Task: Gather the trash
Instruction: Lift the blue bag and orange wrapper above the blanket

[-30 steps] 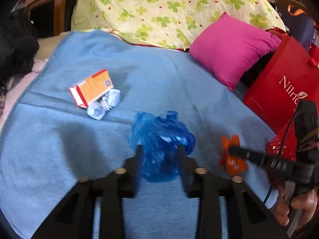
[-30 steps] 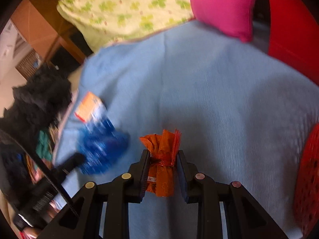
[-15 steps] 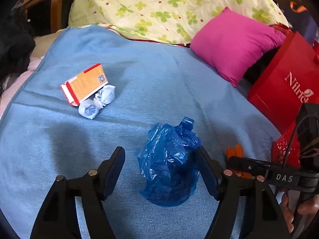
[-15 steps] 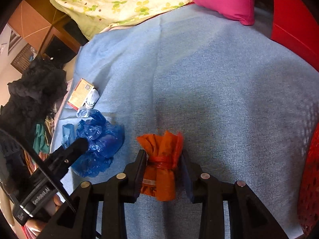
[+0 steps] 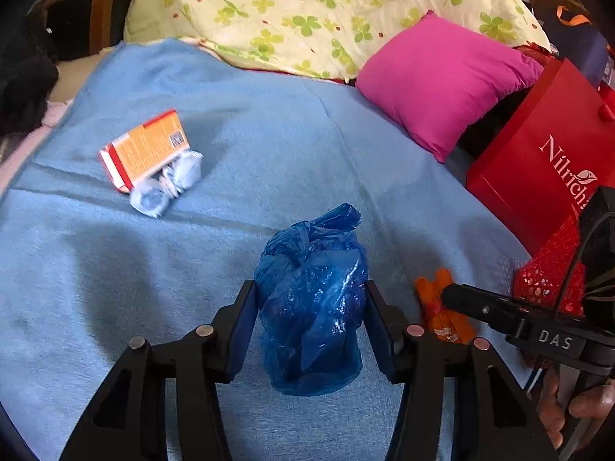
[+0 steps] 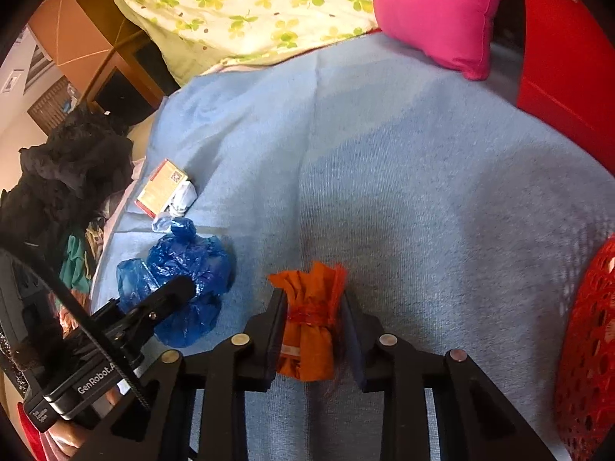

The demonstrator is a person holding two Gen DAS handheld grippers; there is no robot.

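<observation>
Sitting between left claw (image 5: 309, 307), blue bag (image 5: 311, 307)

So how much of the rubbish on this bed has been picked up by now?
None looks binned yet. The left claw is closing round the blue plastic bag; the right claw is closing on the orange wrapper. The orange carton and white wrapper lie untouched on the blue blanket.

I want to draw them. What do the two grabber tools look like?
Both are black plastic with two flat fingers and round silver rivets. The left gripper shows "GenRobot" lettering and a black cable in the right wrist view. The right gripper reads "DAS".
</observation>
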